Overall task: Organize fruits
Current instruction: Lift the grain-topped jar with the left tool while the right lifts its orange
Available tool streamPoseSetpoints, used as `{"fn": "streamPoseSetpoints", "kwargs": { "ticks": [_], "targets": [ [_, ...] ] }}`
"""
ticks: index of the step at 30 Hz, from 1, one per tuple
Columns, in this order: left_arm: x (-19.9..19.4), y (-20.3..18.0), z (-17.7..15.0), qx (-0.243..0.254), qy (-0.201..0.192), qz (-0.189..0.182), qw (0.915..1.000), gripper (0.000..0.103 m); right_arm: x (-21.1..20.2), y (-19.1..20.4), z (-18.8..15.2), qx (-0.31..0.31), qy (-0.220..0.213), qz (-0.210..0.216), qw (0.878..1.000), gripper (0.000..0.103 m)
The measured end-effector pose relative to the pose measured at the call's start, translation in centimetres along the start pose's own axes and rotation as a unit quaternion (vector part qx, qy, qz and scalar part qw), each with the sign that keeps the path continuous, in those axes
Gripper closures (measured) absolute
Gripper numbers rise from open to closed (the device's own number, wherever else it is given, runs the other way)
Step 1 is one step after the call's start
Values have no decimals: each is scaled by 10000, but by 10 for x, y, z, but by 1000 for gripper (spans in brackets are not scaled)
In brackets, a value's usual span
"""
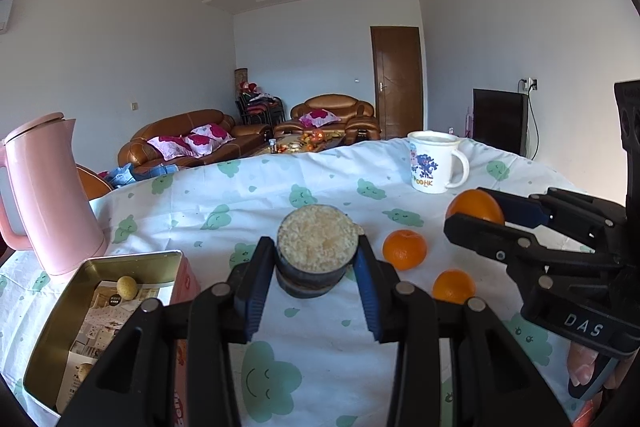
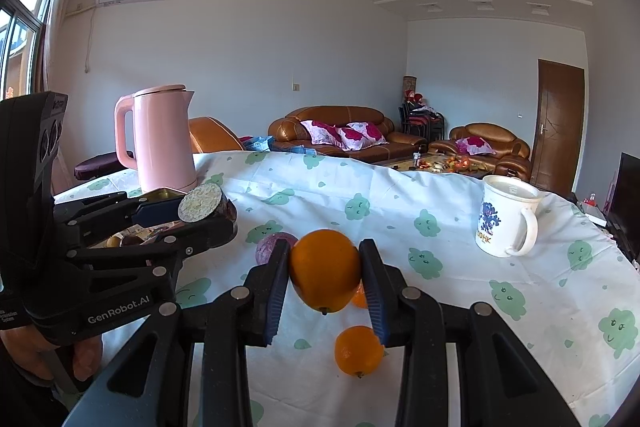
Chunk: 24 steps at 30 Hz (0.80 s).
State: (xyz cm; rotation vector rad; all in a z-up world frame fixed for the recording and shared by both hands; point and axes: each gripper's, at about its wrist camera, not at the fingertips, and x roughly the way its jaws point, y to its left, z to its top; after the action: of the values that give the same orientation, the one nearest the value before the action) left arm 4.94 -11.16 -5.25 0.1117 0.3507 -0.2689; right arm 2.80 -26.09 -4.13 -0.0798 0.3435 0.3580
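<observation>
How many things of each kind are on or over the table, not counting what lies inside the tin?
Oranges: 3, one in the right gripper
Purple round fruit: 1
Dark piece with pale cut face: 1, in the left gripper
Pink kettle: 1
White mug: 1
Tin: 1
Total: 8

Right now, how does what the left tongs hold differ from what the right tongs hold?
The left tongs grip a dark-skinned cut piece with a flat, pale, grainy face; the right tongs grip a whole orange with smooth, bright skin. The cut piece is a stubby cylinder, the orange is rounded. Its cut face tilts upward; the orange's stem end points down. Both are pinched between blue pads above the tablecloth.
</observation>
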Motion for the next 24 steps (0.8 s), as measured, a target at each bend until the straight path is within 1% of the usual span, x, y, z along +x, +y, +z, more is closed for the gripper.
{"fn": "streamPoseSetpoints", "kwargs": {
  "ticks": [18,24],
  "targets": [
    [-14,-3,0,40,-321,194,9993,62,-10,3,-1,-101,-285,-100,9995,66],
    [-15,0,0,-30,-312,211,9993,62,-11,10,-1,-251,-333,-136,9990,66]
  ]
}}
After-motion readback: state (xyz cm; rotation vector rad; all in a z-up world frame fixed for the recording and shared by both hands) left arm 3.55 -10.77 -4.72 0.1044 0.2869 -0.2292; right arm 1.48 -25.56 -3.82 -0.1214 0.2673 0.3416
